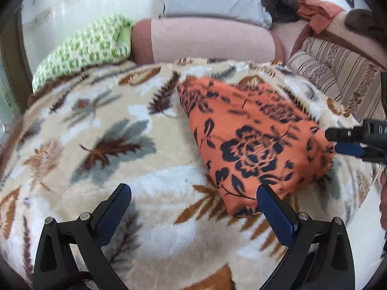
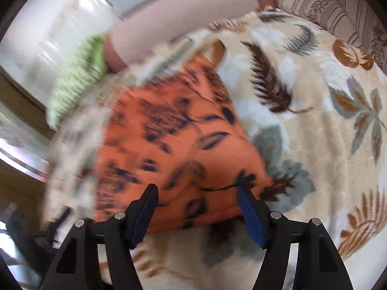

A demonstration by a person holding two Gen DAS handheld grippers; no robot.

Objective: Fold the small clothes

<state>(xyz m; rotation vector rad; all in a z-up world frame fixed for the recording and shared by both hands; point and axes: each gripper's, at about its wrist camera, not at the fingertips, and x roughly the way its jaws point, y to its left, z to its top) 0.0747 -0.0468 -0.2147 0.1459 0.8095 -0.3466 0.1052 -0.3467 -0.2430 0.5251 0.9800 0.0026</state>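
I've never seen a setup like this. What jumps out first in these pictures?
The orange cloth with dark blue flowers stands out first, lying folded on a fluffy leaf-patterned blanket. Next come the black tools with blue pads: the left tool is open beside the cloth's near corner, and the right tool is open over its near edge, holding nothing. Behind, a green-and-white pillow lies beside a pink cushion.
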